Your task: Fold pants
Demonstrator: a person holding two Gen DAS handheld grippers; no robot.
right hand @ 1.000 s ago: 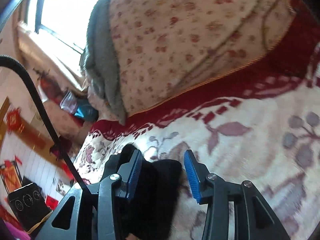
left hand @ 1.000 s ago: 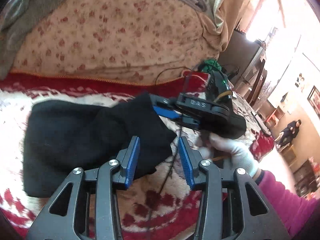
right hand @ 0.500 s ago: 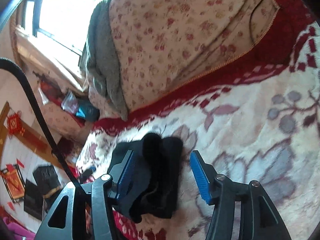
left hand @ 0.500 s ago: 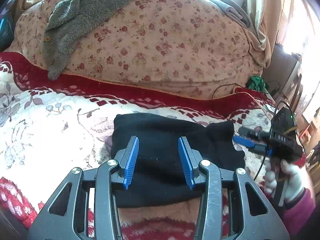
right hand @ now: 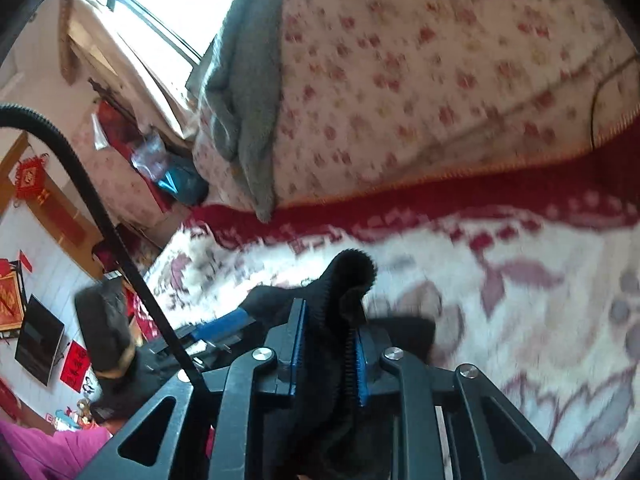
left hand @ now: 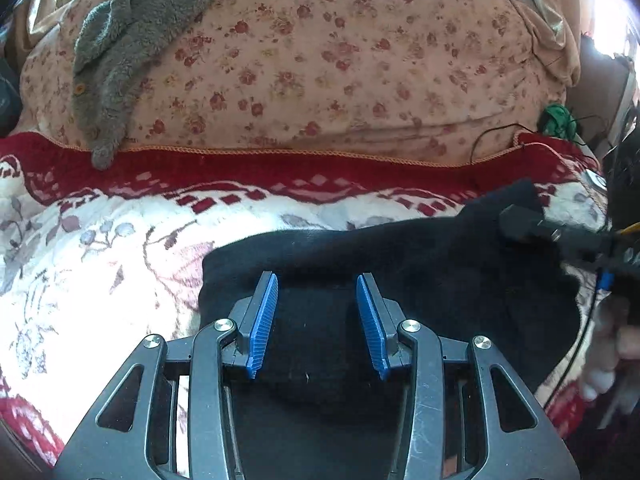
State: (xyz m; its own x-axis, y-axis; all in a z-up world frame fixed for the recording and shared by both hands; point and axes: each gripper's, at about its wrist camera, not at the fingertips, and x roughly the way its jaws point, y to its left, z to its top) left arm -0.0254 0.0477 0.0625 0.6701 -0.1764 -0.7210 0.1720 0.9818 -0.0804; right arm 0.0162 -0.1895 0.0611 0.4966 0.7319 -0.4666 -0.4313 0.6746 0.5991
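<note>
The black pants (left hand: 400, 280) lie folded on the red and white floral blanket (left hand: 100, 272). My left gripper (left hand: 316, 320) is open and empty, its blue pads low over the left part of the pants. My right gripper (right hand: 327, 340) is shut on a bunched edge of the pants (right hand: 348, 280), which sticks up between its pads. In the left wrist view the right gripper (left hand: 568, 240) is at the pants' right end, blurred. The left gripper (right hand: 224, 320) shows at the left of the right wrist view.
A large floral quilt bundle (left hand: 320, 60) with a grey fleece garment (left hand: 132, 40) draped on it lies behind the blanket. A black cable (left hand: 496, 136) runs at the right. Room furniture and a wall with red decorations (right hand: 28, 180) lie to the left of the bed.
My right gripper has shut on the edge of the pants, having been open around it. My left gripper has swung left and settled low over the pants, still open.
</note>
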